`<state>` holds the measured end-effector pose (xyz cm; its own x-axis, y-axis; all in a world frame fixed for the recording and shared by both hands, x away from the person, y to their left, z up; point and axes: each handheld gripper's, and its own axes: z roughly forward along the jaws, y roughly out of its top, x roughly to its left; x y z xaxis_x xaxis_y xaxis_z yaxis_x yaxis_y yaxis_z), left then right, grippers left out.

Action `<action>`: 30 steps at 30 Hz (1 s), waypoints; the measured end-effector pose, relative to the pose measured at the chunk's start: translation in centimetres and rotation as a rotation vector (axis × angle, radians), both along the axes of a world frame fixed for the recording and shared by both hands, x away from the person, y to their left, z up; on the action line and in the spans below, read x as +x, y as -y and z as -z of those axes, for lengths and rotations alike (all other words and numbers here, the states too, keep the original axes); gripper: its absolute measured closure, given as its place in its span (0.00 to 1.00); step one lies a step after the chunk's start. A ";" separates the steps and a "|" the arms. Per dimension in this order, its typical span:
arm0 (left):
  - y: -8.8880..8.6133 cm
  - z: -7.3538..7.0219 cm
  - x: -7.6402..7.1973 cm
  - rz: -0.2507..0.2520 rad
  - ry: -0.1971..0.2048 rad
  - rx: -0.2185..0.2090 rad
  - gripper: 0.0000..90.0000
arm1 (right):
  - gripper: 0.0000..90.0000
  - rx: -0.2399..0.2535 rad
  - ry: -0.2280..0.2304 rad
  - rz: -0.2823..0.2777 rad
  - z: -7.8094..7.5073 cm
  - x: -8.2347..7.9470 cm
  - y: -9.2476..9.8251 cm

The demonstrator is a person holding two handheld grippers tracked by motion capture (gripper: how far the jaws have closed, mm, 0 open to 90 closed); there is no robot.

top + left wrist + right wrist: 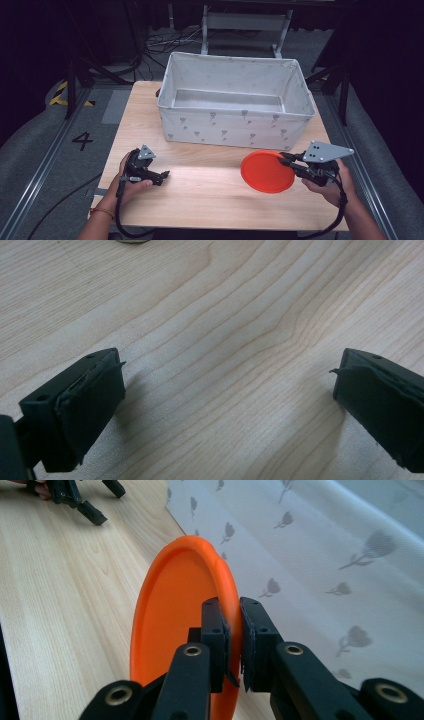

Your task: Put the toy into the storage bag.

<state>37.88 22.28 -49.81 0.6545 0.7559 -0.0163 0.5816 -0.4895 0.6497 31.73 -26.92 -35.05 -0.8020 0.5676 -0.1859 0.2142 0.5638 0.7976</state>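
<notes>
Nearest the high camera: two forearms come in from the bottom edge, each hand holding a gripper over a light wood-grain worktop point(210, 195). Left gripper point(162, 176) sits low near the worktop's front left, cable trailing off the near edge; in the left gripper view its fingers point(92, 400) are spread wide with bare wood between them, pinching nothing. Right gripper point(286, 159) at front right, grey three-cornered plate on top, pointing toward the middle of the worktop. Its fingers point(216, 630) are pressed together on the rim of an orange plastic disc point(267, 171), one finger on each face of the rim. In the right gripper view the disc point(175, 625) stands on edge relative to the fingers, raised lip on the far side. The disc is in front of the bin's near right corner, close to its fabric wall; touching or apart, cannot tell.

Farther back: white fabric storage bin point(235, 127) with grey flower print, open top, taking up the back half of the worktop. Beyond: grey floor with rails, a painted "4" point(82, 141) at left, yellow-black hazard tape, cables, dark surroundings.
</notes>
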 end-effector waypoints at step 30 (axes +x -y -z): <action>0.0 0.0 0.0 -0.001 -0.001 -0.003 0.01 | 0.92 -0.028 0.088 0.070 -10.4 2.1 3.0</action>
